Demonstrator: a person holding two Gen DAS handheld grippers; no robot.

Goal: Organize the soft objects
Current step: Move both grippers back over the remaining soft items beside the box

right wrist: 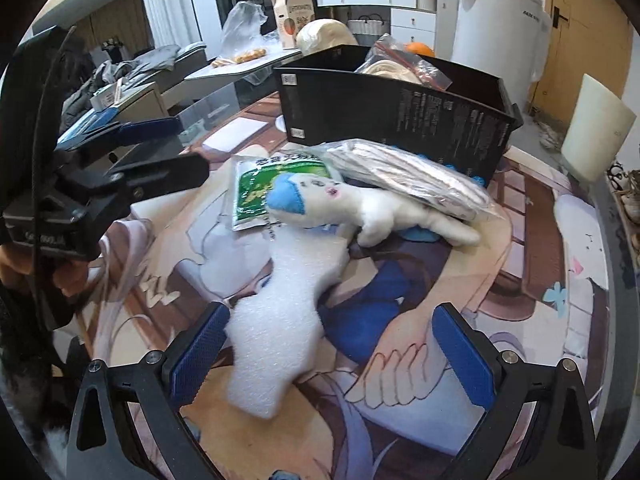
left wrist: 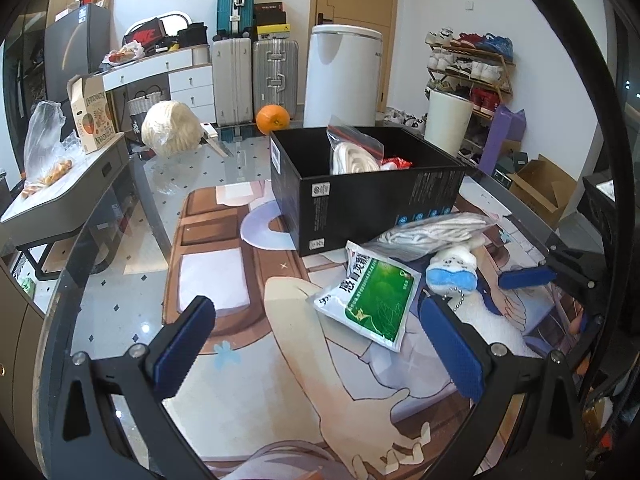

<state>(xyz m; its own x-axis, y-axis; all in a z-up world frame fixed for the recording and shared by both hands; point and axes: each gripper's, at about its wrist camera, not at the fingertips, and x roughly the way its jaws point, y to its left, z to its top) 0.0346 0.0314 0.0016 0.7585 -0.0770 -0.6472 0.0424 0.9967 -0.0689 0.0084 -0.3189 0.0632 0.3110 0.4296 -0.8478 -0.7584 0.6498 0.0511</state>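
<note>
With both sets of jaws spread wide and empty, my left gripper (left wrist: 316,344) hangs above the green-and-white sachet (left wrist: 370,300) while my right gripper (right wrist: 332,356) straddles the white foam sheet (right wrist: 280,320) — the white plush toy with a blue cap (right wrist: 360,208) lies beside the black cardboard box (right wrist: 400,120) on the table

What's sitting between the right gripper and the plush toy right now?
In the right wrist view, a white foam sheet lies between the open right gripper and the plush toy, reaching up to the toy's head.
</note>
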